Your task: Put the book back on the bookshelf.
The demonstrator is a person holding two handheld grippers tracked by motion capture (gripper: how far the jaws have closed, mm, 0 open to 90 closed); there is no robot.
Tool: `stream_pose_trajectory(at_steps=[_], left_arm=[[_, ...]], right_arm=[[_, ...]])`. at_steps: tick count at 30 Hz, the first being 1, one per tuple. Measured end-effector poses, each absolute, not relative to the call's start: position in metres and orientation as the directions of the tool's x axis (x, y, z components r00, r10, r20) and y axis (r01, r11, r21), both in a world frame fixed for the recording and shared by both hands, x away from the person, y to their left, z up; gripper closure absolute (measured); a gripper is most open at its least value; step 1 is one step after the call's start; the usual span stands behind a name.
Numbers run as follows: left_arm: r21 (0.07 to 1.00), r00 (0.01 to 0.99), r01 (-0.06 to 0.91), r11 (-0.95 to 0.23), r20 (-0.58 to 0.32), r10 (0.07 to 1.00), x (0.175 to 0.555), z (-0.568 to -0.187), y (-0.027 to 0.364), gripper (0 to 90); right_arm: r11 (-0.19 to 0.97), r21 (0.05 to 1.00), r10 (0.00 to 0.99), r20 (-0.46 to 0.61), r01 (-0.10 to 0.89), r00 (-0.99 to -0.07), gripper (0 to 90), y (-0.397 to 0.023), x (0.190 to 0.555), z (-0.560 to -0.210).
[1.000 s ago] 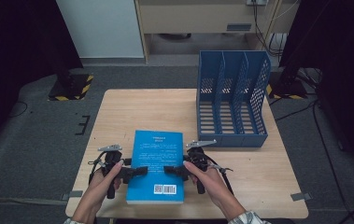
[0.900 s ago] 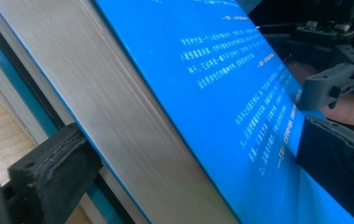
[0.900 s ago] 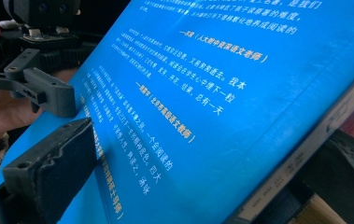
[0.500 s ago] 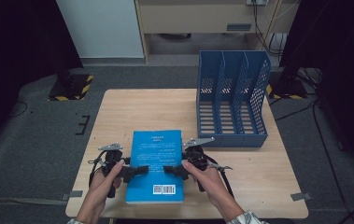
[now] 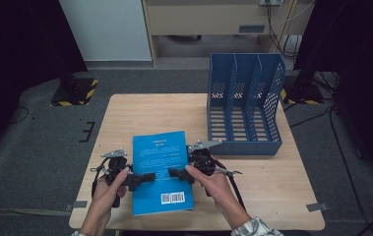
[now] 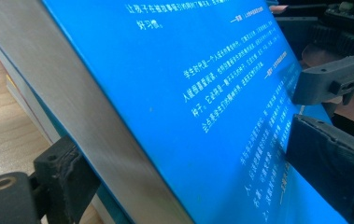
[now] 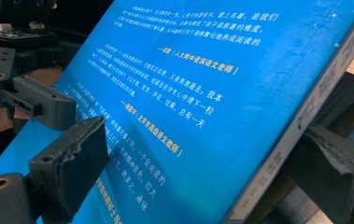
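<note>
left gripper (image 5: pixel 144 178): jaws astride left long edge of blue book (image 5: pixel 162 169), one above back cover, one under page block; just been closing, pads at or near cover, firm press not certain.
right gripper (image 5: pixel 176 173): jaws astride spine edge, same state, just been closing.
blue book: between both hands, back cover up, barcode toward person, long axis running away from person, near front of wooden table (image 5: pixel 139 113).
blue file rack (image 5: pixel 245 105): beyond-right, nearer right hand; three empty slots.

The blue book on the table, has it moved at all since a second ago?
Hardly. In the high view the blue book lies at the same spot beside the blue file rack, flat between the two tools; any lift is too slight to tell.
</note>
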State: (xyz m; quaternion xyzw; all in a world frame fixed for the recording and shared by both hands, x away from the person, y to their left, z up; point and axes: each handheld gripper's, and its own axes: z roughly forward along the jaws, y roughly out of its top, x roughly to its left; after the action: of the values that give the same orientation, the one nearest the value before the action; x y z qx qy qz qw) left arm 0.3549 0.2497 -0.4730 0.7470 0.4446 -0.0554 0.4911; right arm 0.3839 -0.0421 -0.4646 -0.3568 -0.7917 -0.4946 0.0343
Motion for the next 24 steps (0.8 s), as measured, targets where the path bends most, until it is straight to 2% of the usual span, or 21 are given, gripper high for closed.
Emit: stream_pose_trajectory(at_steps=[10,18,22,24], left_arm=[[0.638,0.568,0.762,-0.115,-0.572,0.591,0.359,-0.484,0.259,6.0],[0.648,0.594,0.746,-0.153,-0.545,0.592,0.359,-0.480,0.261,6.6],[0.667,0.602,0.729,-0.155,-0.517,0.609,0.357,-0.473,0.261,8.5],[0.684,0.602,0.717,-0.134,-0.511,0.613,0.357,-0.467,0.263,12.2]], right_arm=[[0.250,0.723,0.533,0.452,0.643,-0.716,10.1,-0.048,0.390,-0.476],[0.253,0.720,0.523,0.461,0.647,-0.717,10.2,-0.049,0.391,-0.476],[0.242,0.730,0.531,0.452,0.639,-0.717,13.5,-0.050,0.391,-0.472],[0.231,0.744,0.534,0.441,0.626,-0.721,16.6,-0.050,0.390,-0.466]])
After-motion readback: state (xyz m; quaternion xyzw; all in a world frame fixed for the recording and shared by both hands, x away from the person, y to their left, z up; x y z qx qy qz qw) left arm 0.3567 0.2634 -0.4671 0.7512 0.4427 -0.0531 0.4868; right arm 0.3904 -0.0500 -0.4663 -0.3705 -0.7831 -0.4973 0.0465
